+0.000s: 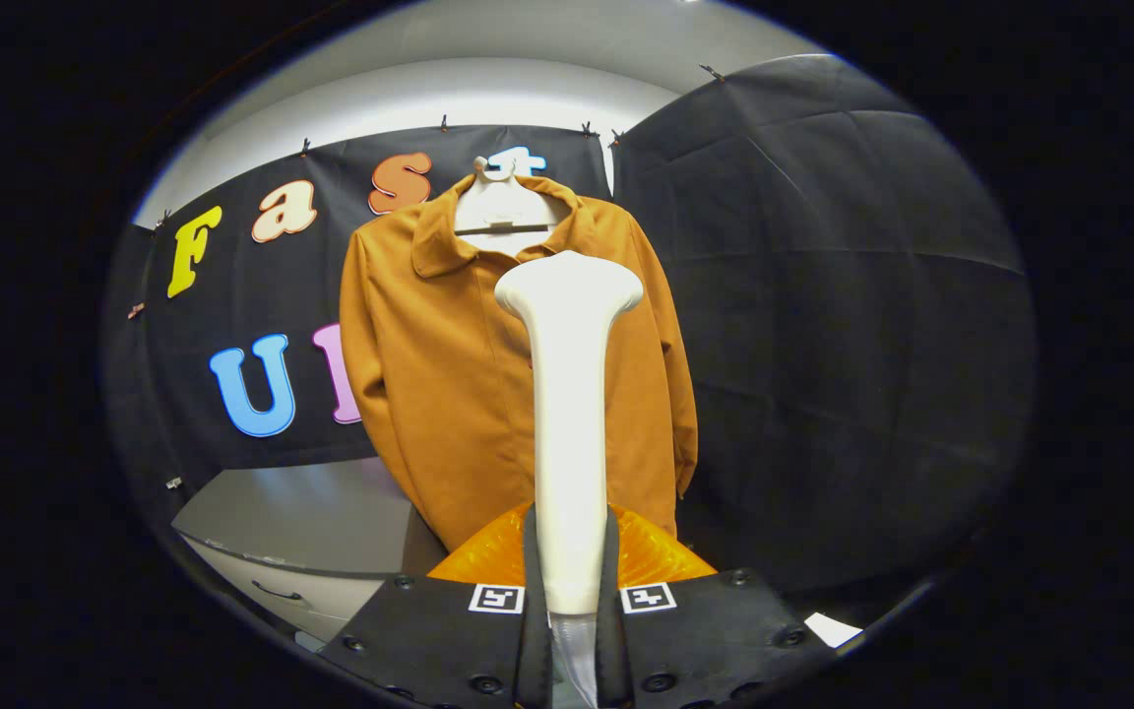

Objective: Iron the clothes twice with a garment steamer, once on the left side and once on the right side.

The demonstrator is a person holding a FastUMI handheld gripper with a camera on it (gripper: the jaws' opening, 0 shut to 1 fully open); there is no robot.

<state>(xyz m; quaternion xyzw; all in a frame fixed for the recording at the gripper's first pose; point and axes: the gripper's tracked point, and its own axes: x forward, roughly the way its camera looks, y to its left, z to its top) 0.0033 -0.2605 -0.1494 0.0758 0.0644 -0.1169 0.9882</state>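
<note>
A brown-orange jacket hangs on a white hanger against the booth's black wall, front facing me. My gripper is shut on the white garment steamer, both fingers pressing its handle. The steamer stands upright between the fingers, and its wide head sits in front of the jacket's upper chest, just right of the collar. Whether the head touches the cloth I cannot tell. The steamer hides the jacket's middle strip.
A grey cabinet top with a drawer front lies below and left of the jacket. A black cloth panel closes off the right side. A small white sheet lies low on the right.
</note>
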